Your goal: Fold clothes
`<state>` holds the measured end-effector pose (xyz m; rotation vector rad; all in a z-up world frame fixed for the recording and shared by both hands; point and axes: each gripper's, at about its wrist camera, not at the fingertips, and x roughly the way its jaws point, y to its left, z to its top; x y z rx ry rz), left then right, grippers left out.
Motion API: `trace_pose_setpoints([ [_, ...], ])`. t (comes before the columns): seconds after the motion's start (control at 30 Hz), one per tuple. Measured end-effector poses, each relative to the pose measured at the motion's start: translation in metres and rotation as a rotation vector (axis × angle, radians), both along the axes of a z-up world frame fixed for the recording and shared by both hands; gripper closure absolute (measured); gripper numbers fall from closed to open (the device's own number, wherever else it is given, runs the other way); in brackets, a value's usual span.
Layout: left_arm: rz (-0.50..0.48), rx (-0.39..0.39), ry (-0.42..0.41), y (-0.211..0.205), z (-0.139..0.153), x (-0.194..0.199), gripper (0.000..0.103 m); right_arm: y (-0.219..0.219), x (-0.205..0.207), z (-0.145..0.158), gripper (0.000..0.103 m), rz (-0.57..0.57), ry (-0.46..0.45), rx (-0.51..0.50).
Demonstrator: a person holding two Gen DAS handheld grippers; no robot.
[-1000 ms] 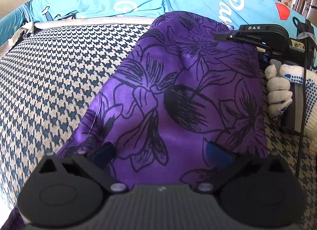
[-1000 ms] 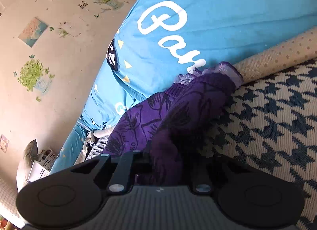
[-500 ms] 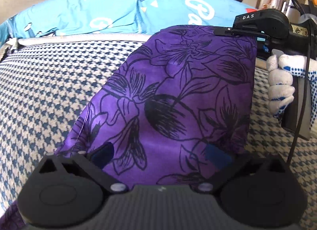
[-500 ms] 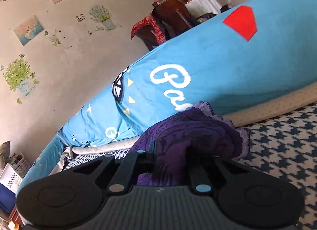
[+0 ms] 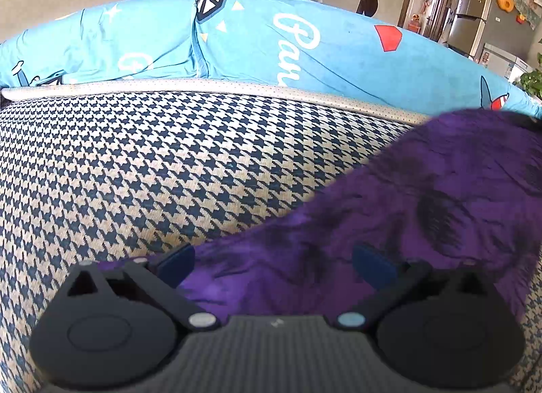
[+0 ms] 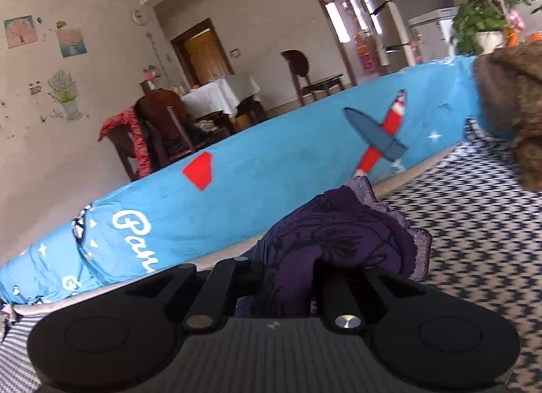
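A purple garment with black flower outlines [image 5: 423,206] lies blurred over the lower right of the left wrist view, on the houndstooth cover [image 5: 169,156]. My left gripper [image 5: 274,266] is open, its blue pads [image 5: 176,264] wide apart, and the garment's edge runs across the gap between them. In the right wrist view my right gripper [image 6: 291,277] is shut on a bunched fold of the purple garment [image 6: 338,223], held a little above the houndstooth cover [image 6: 474,223]. Neither gripper shows in the other's view.
A long blue cushion with white lettering [image 5: 305,47] runs along the back edge, and the blue cushion [image 6: 271,172] also crosses the right wrist view. A brown furry object [image 6: 515,115] sits at the right. Wooden chairs and a white-clothed table [image 6: 220,95] stand beyond.
The garment shifted from the middle to the right side of the left wrist view, and the right gripper and gloved hand left that view. The right gripper swung rightward, still gripping the fold.
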<state>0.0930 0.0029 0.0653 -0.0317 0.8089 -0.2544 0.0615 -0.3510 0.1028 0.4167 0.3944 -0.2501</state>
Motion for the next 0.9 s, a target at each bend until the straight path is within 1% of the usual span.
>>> trace_pose_setpoints([
  [0.1,0.016,0.013,-0.01,0.001,0.0,-0.003,0.0,-0.014,-0.035,-0.005,0.091,-0.09,0.065,-0.042],
  [0.2,0.019,0.019,-0.015,-0.001,0.003,-0.013,0.0,-0.03,-0.053,-0.016,0.089,-0.126,0.152,-0.05],
  [0.27,0.026,0.014,-0.021,0.004,0.006,-0.021,0.0,-0.04,-0.063,-0.023,0.08,-0.138,0.201,-0.035],
  [0.3,0.029,0.012,-0.024,0.006,0.007,-0.024,0.0,-0.044,-0.069,-0.026,0.078,-0.151,0.221,-0.03],
  [0.37,0.035,0.009,-0.036,0.012,0.01,-0.034,0.0,-0.049,-0.086,-0.027,0.07,-0.186,0.217,-0.02],
  [0.43,0.049,0.014,-0.05,0.018,0.011,-0.039,0.0,-0.051,-0.102,-0.025,0.066,-0.214,0.198,-0.018],
  [0.53,0.081,-0.001,-0.034,0.028,0.008,-0.04,0.0,-0.054,-0.119,-0.022,0.06,-0.239,0.167,-0.003],
  [0.67,0.105,-0.02,0.001,0.038,0.002,-0.048,0.0,-0.066,-0.131,-0.023,0.059,-0.266,0.145,0.06],
  [0.83,0.125,-0.027,0.018,0.047,-0.003,-0.06,0.0,-0.083,-0.138,-0.033,0.056,-0.259,0.123,0.215],
  [0.9,0.135,-0.029,0.026,0.05,-0.005,-0.063,0.0,-0.081,-0.139,-0.034,0.056,-0.246,0.126,0.23],
])
